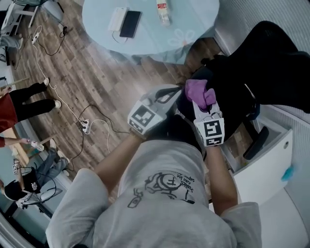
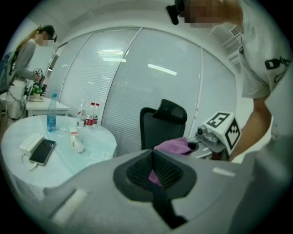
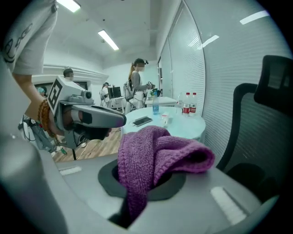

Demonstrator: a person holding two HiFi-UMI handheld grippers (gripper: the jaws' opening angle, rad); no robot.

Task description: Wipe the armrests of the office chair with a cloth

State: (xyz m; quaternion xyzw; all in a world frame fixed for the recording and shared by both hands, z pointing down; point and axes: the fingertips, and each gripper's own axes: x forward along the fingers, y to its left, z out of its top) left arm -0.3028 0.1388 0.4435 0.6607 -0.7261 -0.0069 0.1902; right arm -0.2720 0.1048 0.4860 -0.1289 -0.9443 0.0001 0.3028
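Two grippers: one person in a grey T-shirt point(image 1: 160, 193) holds both side by side at the centre of the head view.
Right gripper point(image 1: 204, 107): its jaws pinch the purple cloth point(image 3: 155, 151), which bunches up out of them and folds over toward the right of the right gripper view.
Left gripper point(image 2: 153, 154): its jaws are pressed together at the tips and hold nothing. The tip lies just beside the cloth, to its left in the head view.
Cloth position: it sits right of centre in the head view, over the dark near part of the office chair point(image 1: 264, 63). Whether it touches an armrest cannot be told.
Office chair: it is black, with a mesh back and a headrest, and fills the upper right of the head view.
Armrest point(image 1: 255, 143): one dark bar slants at the lower right of the head view, apart from the cloth.
Worktop point(image 1: 99, 17): it is round and pale blue, at the top centre of the head view beyond the grippers.
On the worktop: a dark phone point(image 1: 130, 23) lies next to a flat white pack point(image 1: 117, 19), and a small bottle point(image 1: 163, 11) lies on its side. In the left gripper view a blue water bottle point(image 2: 52, 119) and red-labelled bottles point(image 2: 91, 115) stand upright.
Floor point(image 1: 87, 72): wood planks with white cables point(image 1: 72, 114) trailing across the left of the head view.
Left edge: a person's legs in black trousers point(image 1: 29, 99).
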